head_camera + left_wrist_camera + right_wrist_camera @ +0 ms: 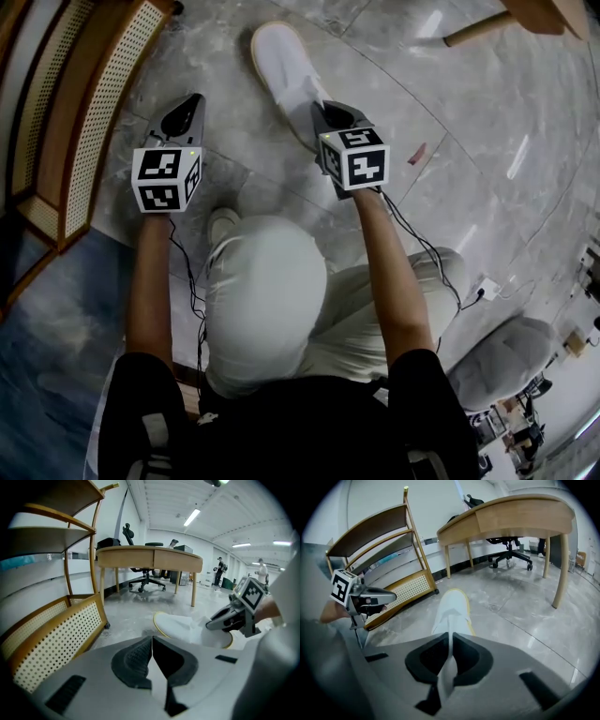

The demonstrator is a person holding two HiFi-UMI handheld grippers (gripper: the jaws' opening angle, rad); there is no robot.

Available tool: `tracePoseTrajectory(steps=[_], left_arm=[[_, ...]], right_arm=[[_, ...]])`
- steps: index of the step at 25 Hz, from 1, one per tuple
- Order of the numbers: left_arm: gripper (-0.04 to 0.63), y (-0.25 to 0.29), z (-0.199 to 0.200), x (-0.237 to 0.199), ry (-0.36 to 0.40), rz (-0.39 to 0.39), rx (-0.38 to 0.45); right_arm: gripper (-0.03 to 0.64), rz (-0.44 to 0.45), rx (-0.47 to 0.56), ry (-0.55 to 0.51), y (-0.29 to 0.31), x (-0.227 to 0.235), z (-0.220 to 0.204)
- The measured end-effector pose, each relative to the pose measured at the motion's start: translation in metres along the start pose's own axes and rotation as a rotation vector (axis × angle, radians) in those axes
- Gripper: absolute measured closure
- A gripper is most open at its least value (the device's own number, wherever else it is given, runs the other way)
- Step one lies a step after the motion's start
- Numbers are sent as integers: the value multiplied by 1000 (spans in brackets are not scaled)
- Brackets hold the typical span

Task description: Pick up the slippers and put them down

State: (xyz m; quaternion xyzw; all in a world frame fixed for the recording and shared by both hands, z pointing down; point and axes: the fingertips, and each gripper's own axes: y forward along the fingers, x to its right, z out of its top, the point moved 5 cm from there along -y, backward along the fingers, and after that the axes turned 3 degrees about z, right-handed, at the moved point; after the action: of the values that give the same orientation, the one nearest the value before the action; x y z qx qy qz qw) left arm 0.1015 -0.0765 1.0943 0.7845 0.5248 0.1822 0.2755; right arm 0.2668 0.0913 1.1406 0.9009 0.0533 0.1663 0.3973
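Slipper [452, 613], white with a yellowish rim to its sole, is pinched at its near end by the right gripper [450, 645]. In the right gripper view the jaws are almost together on a thin white fold of it, and the rest of the shoe runs away from them toward the middle of the frame. The left gripper [152, 649] has its jaws together at the tips, and nothing of the slipper shows between them.

In the head view the slipper lies in the upper centre of the frame on the grey marble floor [469, 141], with the right gripper at its lower end. The left gripper is toward the upper left, well apart from the shoe and near the cane-panelled wooden rack [94, 112] along the left edge.

So the pick-up of this slipper looks done, and the put-down looks close to finished. In the left gripper view its toe seems to lie on the floor, right of centre, though I cannot tell whether the gripped end rests there too. What remains for this slipper, by my reading, is to let the jaws part and draw clear. Only one slipper can be made out, so a second one, if there is one, would still need handling.
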Motion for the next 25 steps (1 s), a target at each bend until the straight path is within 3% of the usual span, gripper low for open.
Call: tracePoseTrajectory(steps=[11,25], left_arm=[[588,30,-45,15,-18,-37,-74],[588,40,-56,10,-12,-54,-91]], right_arm=[[609,7,-48,59,16,14,-40],[604,1,-135,67,31,19,-65]])
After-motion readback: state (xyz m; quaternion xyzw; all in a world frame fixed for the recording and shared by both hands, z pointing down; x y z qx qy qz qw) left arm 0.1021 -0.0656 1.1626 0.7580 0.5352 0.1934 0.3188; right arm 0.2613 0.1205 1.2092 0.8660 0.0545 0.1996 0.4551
